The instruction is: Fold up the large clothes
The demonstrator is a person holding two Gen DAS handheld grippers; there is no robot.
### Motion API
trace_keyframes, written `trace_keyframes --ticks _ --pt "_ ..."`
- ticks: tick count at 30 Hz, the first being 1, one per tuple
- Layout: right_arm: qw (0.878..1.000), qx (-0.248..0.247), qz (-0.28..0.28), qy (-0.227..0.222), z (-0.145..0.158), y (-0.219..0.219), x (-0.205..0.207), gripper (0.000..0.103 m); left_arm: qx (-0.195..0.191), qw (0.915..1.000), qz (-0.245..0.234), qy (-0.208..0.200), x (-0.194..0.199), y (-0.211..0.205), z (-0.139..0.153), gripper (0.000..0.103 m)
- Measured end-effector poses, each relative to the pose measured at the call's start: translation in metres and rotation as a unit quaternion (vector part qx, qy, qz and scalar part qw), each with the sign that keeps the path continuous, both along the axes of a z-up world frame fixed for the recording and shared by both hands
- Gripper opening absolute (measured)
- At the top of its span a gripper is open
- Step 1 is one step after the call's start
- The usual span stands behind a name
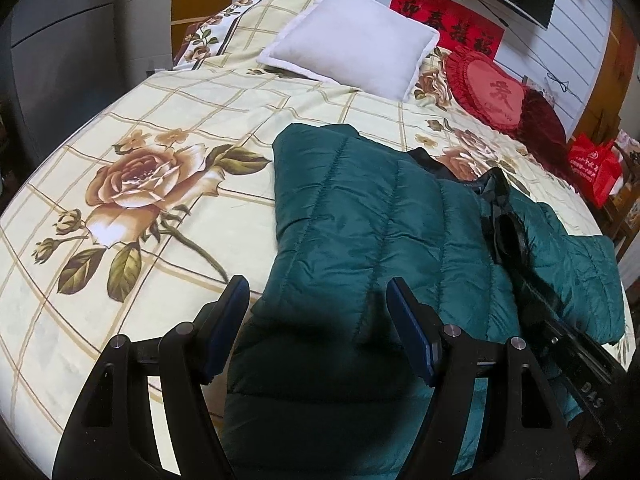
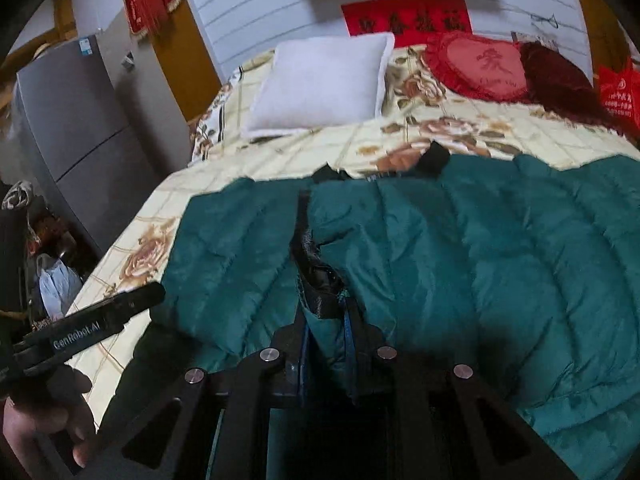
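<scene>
On the floral bedspread (image 1: 120,128) lies a green quilted jacket (image 1: 360,220), puffy, soft and likely slippery. Right gripper (image 2: 326,312) pinches its dark-lined edge; left gripper (image 1: 316,292) hangs open above its hem.

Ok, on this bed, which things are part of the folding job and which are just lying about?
Part of the job:
- green quilted jacket
- right tool, shut on the jacket's edge
- left tool, open above the jacket
- bed cover, the folding surface

Just lying about:
- white pillow
- red heart cushion
- dark red cushion
- red bag
</scene>
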State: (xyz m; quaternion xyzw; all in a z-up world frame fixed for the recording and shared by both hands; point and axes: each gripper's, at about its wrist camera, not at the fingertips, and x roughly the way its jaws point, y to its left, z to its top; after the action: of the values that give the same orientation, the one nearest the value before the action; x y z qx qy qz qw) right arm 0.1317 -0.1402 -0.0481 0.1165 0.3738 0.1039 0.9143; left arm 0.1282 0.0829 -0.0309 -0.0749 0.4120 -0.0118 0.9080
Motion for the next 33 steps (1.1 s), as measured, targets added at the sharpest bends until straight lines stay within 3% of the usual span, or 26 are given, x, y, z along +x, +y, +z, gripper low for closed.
trace_keyframes --ticks 2,4,6,10,13,16,19,22,26,28,29,31,32,33 --pt "1.0 0.017 0.007 0.011 0.002 -0.007 -0.001 0.028 -0.003 1.0 -0.004 0.001 0.0 -0.002 0.0 0.071" --pt "0.999 0.029 0.02 0.012 0.007 -0.008 -0.004 0.065 -0.004 1.0 -0.006 0.0 -0.001 -0.004 0.0 0.071" --pt "1.0 0.012 0.024 -0.002 0.015 -0.009 -0.018 0.074 -0.011 0.9998 -0.013 -0.005 -0.003 -0.008 0.002 0.071" --pt "0.999 -0.03 0.024 -0.011 0.028 -0.004 -0.049 0.074 -0.022 0.9985 -0.046 -0.018 -0.009 -0.025 0.008 0.071" --pt "0.996 -0.08 -0.015 -0.032 0.031 -0.021 -0.082 0.074 -0.032 0.9931 -0.106 -0.039 -0.02 -0.053 0.015 0.071" --pt "0.989 -0.112 -0.084 -0.056 0.022 -0.048 -0.109 0.074 -0.063 0.9797 -0.185 -0.045 -0.029 -0.086 0.019 0.071" --pt "0.989 -0.106 -0.106 -0.021 0.008 -0.069 -0.114 0.074 -0.065 0.9669 -0.24 -0.055 -0.035 -0.117 0.021 0.071" --pt "0.988 -0.119 -0.097 -0.019 0.007 -0.076 -0.116 0.074 -0.058 0.9624 -0.256 -0.071 -0.035 -0.137 0.025 0.071" --pt "0.977 -0.174 -0.119 -0.027 0.013 -0.077 -0.123 0.074 -0.097 0.9591 -0.262 -0.046 -0.026 -0.15 0.018 0.071" --pt "0.974 -0.184 -0.129 -0.015 0.01 -0.082 -0.124 0.074 -0.098 0.9588 -0.264 -0.039 -0.022 -0.155 0.012 0.07" --pt "0.975 -0.181 -0.129 -0.009 0.011 -0.085 -0.122 0.074 -0.097 0.9593 -0.263 -0.037 -0.023 -0.158 0.009 0.065" --pt "0.977 -0.17 -0.132 0.005 0.009 -0.093 -0.12 0.074 -0.096 0.9604 -0.26 -0.025 -0.022 -0.161 0.001 0.02" --pt "0.977 -0.164 -0.135 0.008 0.01 -0.097 -0.123 0.074 -0.099 0.9614 -0.256 -0.019 -0.021 -0.16 -0.001 0.011" --pt "0.978 -0.156 -0.138 0.01 0.01 -0.101 -0.125 0.074 -0.108 0.9609 -0.254 -0.015 -0.02 -0.157 -0.002 0.008"
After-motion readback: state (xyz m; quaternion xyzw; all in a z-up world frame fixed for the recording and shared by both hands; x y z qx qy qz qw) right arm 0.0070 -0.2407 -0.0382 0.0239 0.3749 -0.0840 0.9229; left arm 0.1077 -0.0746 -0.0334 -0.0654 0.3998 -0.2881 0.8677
